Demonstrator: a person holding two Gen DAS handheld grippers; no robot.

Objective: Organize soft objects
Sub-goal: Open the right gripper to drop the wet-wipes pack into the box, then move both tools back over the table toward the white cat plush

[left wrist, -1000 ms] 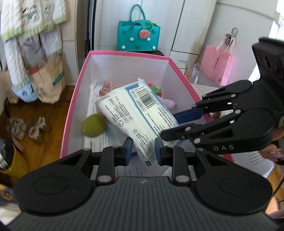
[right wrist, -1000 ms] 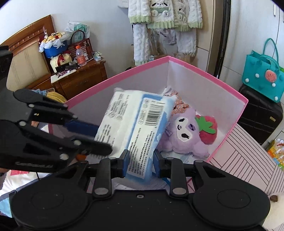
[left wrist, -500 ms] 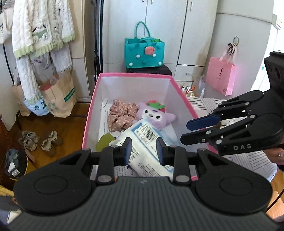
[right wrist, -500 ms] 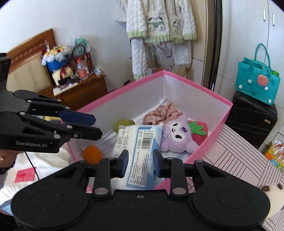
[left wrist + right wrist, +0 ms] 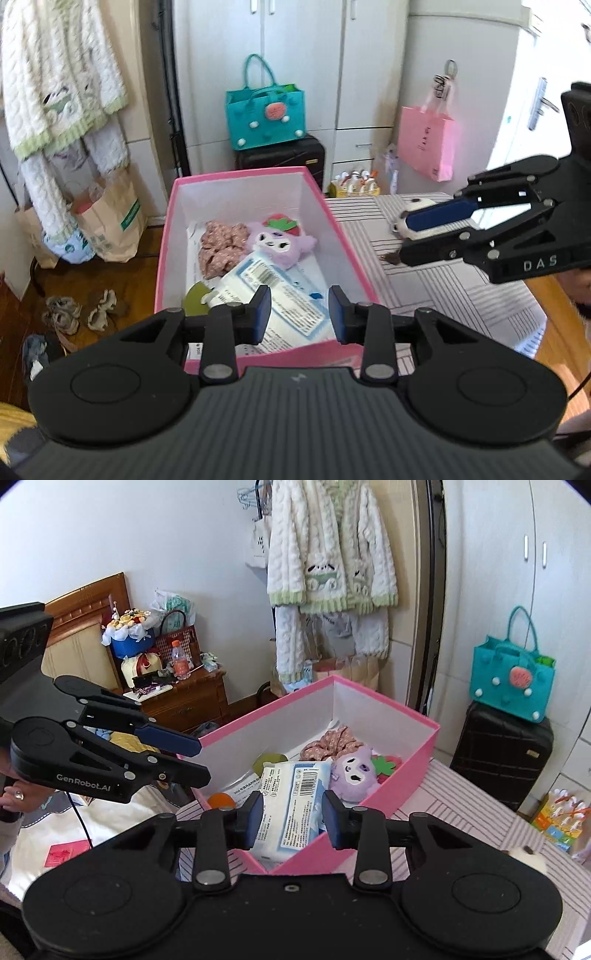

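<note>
The wet-wipes pack [image 5: 280,295] lay inside the pink box [image 5: 354,254], beside the purple plush [image 5: 280,243]. Above the box, the left gripper [image 5: 299,314] and right gripper [image 5: 293,818] had just been opening, jaws narrowly parted, nothing between them.

We see the white-and-blue soft plastic tissue pack [image 5: 291,805] lying flat in the pink-rimmed white cardboard box [image 5: 391,701]; beside it sit the purple plush doll [image 5: 352,773] and the floral pink fabric scrunchie [image 5: 218,247].
</note>
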